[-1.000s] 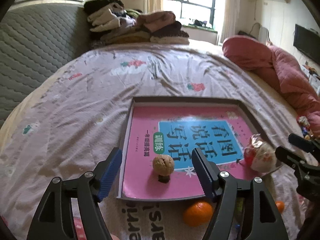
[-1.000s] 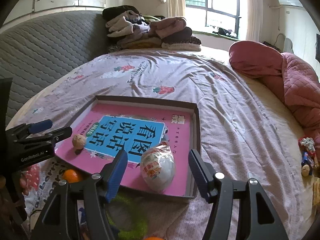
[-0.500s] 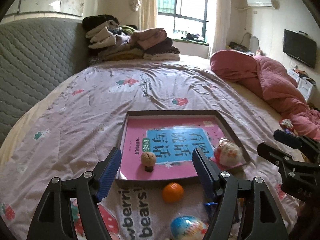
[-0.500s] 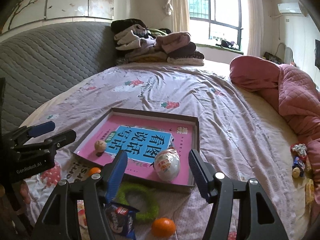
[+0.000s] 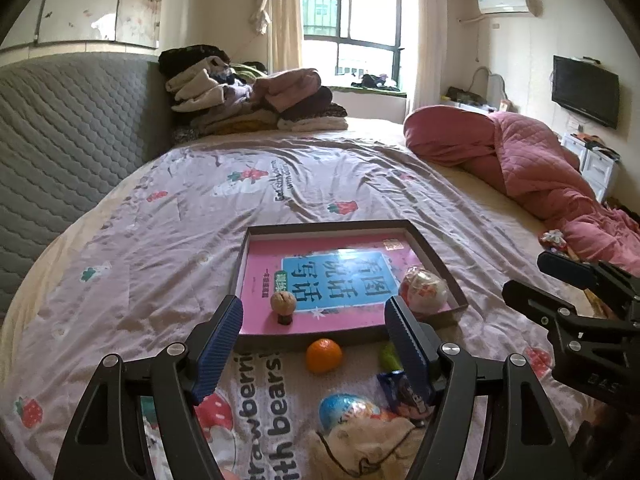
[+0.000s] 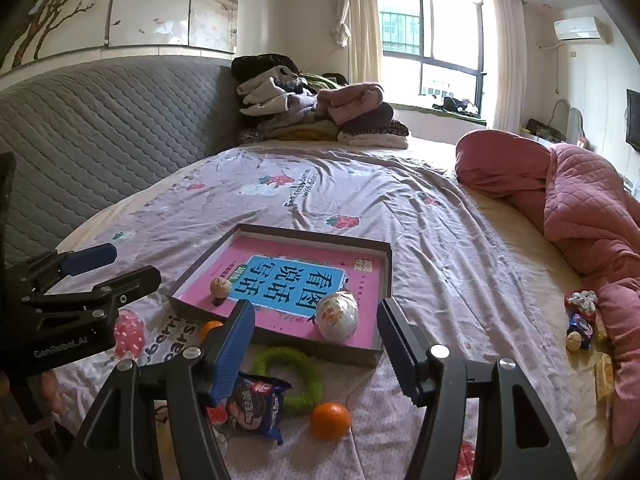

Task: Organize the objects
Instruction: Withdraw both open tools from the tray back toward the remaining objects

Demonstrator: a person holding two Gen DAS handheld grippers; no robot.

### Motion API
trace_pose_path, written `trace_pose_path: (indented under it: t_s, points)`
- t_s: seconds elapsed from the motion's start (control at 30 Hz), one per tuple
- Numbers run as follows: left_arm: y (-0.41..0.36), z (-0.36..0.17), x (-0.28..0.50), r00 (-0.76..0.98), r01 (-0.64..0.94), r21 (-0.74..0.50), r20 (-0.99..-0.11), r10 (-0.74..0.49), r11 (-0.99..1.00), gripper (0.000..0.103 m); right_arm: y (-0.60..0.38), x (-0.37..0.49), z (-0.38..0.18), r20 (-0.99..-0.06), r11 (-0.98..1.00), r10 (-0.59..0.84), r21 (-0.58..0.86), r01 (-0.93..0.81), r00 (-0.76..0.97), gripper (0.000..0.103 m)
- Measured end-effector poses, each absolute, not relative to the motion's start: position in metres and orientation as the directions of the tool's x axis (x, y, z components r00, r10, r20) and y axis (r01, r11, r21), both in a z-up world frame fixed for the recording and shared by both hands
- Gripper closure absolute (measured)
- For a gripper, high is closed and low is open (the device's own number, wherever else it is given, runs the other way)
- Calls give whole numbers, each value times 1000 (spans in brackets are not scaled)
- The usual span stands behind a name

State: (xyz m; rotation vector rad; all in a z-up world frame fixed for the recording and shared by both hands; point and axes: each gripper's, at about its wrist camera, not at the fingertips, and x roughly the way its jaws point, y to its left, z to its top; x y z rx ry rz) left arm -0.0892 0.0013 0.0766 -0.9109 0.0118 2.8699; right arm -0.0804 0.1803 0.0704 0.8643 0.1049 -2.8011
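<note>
Tray (image 5: pixel 436 258) farther now, both claws back

A grey quilted headboard (image 6: pixel 100 148) runs along the bed's (image 5: pixel 180 240) nine o'clock side. A pile of folded clothes (image 5: pixel 248 96) sits at twelve o'clock, under the window (image 5: pixel 352 28). A pink quilt (image 5: pixel 532 168) lies bunched at two o'clock. A television (image 5: pixel 584 92) and an air conditioner (image 5: pixel 506 3) hang on the walls at the right.
</note>
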Motion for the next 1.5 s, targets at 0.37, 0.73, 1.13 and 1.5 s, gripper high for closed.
trace_pose_path:
  t_s: [0.37, 0.73, 1.13, 1.5]
  points:
    - [0, 62, -62, -788, -140, -31, -602, 130, -990, 28, 177, -59, 63, -568, -974, -166, -34, 225, -806, 40]
    - [-2, 57, -47, -781, -145, -25, -611, 130, -989, 28, 175, -48, 59, -575, -973, -176, -24, 231, -799, 40]
    - [2, 37, -37, -755, -185, -18, -638, 153, -983, 28, 170, -38, 47, -595, -971, -174, -30, 238, -785, 40]
    - [3, 15, -29, -725, -213, -22, -667, 173, -977, 28, 170, -32, 35, -612, -971, -172, -28, 239, -772, 40]
